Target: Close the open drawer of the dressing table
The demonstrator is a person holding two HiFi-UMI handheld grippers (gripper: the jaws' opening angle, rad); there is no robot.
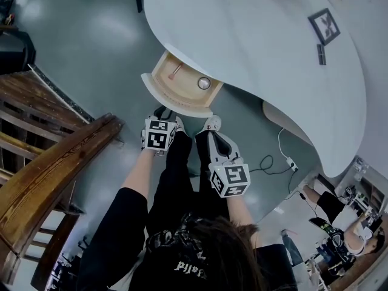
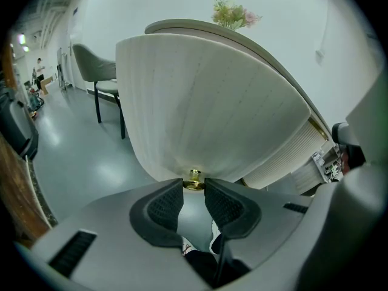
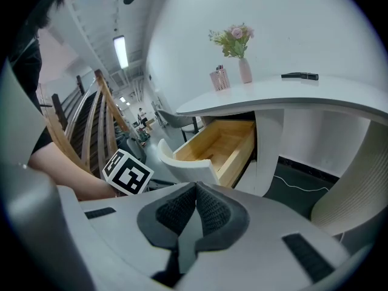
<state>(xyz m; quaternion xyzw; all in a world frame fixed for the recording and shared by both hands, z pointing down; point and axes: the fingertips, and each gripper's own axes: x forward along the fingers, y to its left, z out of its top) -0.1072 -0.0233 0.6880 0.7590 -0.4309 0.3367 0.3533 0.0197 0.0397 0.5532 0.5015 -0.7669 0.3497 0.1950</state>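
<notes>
**A:** Where is the drawer?

**B:** The drawer (image 1: 185,88) stands pulled out from under the curved edge of the white bench (image 1: 260,41), just ahead of my feet. Its inside is pale wood and its front is white and rounded. A small round thing (image 1: 204,83) and a thin stick (image 1: 175,71) lie in it, apart from each other.

**A:** And your left tool?

**B:** My left tool (image 2: 194,188) is clenched on the brass knob (image 2: 193,179) in the middle of the drawer front. The knob sits at the very tips, with a pad on each side.

**A:** The right one?

**B:** My right tool (image 3: 195,190) is clenched on nothing, its pads meeting at the tips. It hangs beside the left one, nearer my body and clear of the drawer.

**A:** What is on the bench?

**B:** The top is smooth and mostly bare. A square marker card (image 1: 324,26) and a short black bar (image 1: 321,54) lie close together, well apart from the drawer. A vase (image 3: 244,68) of flowers and a pink holder (image 3: 219,77) stand side by side near the wall.

**A:** And the room?

**B:** The floor (image 1: 79,35) is glossy grey with soft patches of glare. A brown wooden rail (image 1: 54,168) runs along my left. A grey chair (image 2: 94,71) stands beyond the bench. A thin cable (image 1: 267,162) curls on the floor near the bench's white base. The wall behind is plain white.
</notes>
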